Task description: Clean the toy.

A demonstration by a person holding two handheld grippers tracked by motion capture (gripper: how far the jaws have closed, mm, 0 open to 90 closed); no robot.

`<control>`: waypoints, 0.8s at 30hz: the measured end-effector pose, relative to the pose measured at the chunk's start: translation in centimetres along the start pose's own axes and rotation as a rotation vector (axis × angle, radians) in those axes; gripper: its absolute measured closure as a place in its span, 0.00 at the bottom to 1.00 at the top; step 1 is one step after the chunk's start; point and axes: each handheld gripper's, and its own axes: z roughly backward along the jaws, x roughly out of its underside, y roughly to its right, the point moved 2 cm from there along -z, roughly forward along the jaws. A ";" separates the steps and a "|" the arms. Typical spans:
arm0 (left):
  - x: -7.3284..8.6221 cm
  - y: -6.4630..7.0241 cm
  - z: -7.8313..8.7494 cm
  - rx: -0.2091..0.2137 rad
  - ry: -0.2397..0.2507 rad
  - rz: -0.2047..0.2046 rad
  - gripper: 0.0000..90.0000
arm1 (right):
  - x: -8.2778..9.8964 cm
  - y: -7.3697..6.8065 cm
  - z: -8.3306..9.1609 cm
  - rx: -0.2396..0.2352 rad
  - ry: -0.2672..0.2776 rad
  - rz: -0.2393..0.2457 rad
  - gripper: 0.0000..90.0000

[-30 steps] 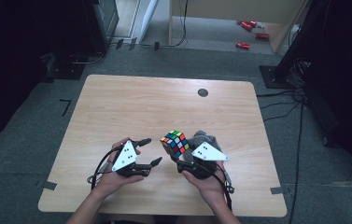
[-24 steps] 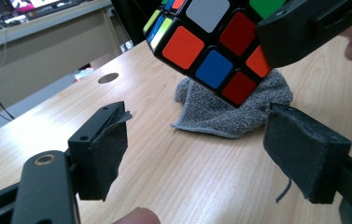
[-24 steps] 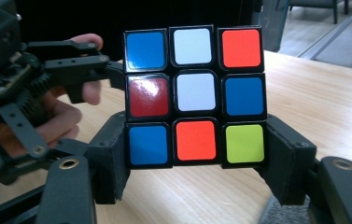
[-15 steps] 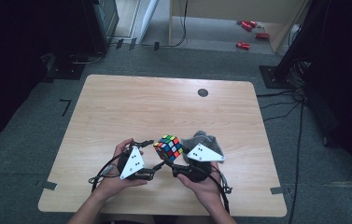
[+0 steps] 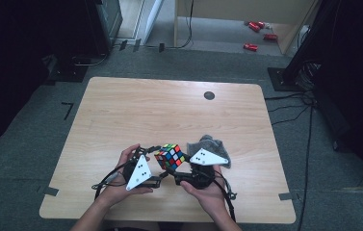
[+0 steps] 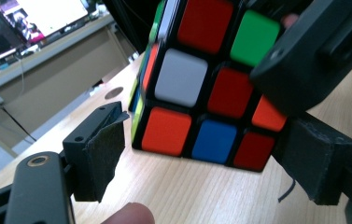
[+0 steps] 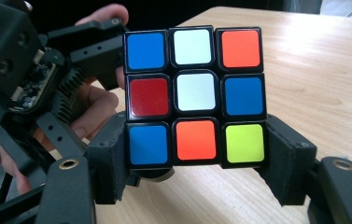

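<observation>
Puzzle cube over the near middle of the table, lifted clear of the wood, between the two hand-held tools. Clamped at its lowest layer by the right gripper, one padded jaw pressed on each side of that layer. Flanked by the left gripper, jaws just opened and released: the near pad apart from the cube's edge, with the cube between the jaws but not squeezed. A grey cloth just beyond the right gripper, on the table.

Every visible face mixed: blue, white, orange, red and yellow-green on the side toward the right gripper; red, green, white, orange and blue on the side toward the left gripper. No face of one colour anywhere in sight.

Judged as mid-turn work, far from finished: cube picked up and steadied, one hold just let go. Left to do, apparently: a fresh grasp on an upper layer, a twist against the clamped base, and many such turns after that.
</observation>
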 end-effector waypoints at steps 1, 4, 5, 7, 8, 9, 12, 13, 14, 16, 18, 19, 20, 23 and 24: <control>0.0 0.0 0.0 -0.002 0.005 -0.007 0.22 | 0.0 0.0 -0.1 0.000 -0.004 0.001 0.38; 0.0 0.1 0.0 0.001 0.004 -0.017 0.22 | 0.2 -0.2 -0.2 -0.006 -0.013 -0.001 0.38; 0.0 0.2 -0.1 0.004 0.002 -0.018 0.22 | 0.2 -0.2 -0.2 -0.007 -0.015 0.001 0.38; 0.1 0.3 -0.1 0.001 -0.002 -0.028 0.23 | 0.2 -0.4 -0.3 -0.016 -0.022 0.000 0.38; 0.1 0.3 -0.1 0.001 -0.003 -0.029 0.24 | 0.2 -0.4 -0.4 -0.019 -0.025 0.002 0.38; 0.1 0.3 -0.1 0.001 -0.004 -0.030 0.24 | 0.2 -0.5 -0.4 -0.018 -0.027 0.001 0.38; 0.1 0.3 -0.1 -0.003 -0.003 -0.041 0.27 | 0.2 -0.3 -0.4 -0.023 -0.027 -0.033 0.38; 0.1 0.3 -0.1 -0.001 0.000 -0.047 0.28 | 0.2 -0.2 -0.4 -0.025 -0.027 -0.048 0.38; 0.1 0.4 0.0 0.010 0.006 -0.048 0.30 | 0.2 -0.1 -0.4 -0.026 -0.026 -0.061 0.38; 0.2 0.6 -0.1 0.009 -0.002 -0.054 0.35 | 0.3 0.0 -0.5 -0.031 -0.032 -0.084 0.38; 0.2 0.6 -0.1 0.010 0.002 -0.045 0.35 | 0.3 0.1 -0.6 -0.033 -0.041 -0.097 0.38; 0.2 0.6 -0.1 0.008 0.004 -0.042 0.35 | 0.3 0.1 -0.6 -0.036 -0.045 -0.105 0.38; 0.2 0.6 0.0 0.009 0.006 -0.036 0.36 | 0.3 0.2 -0.6 -0.040 -0.045 -0.113 0.38; 0.1 0.4 0.0 0.009 0.010 -0.010 0.36 | 0.1 0.2 -0.5 -0.055 -0.042 -0.127 0.36; 0.1 0.2 0.1 0.008 0.009 0.001 0.36 | 0.1 0.2 -0.5 -0.061 -0.037 -0.133 0.35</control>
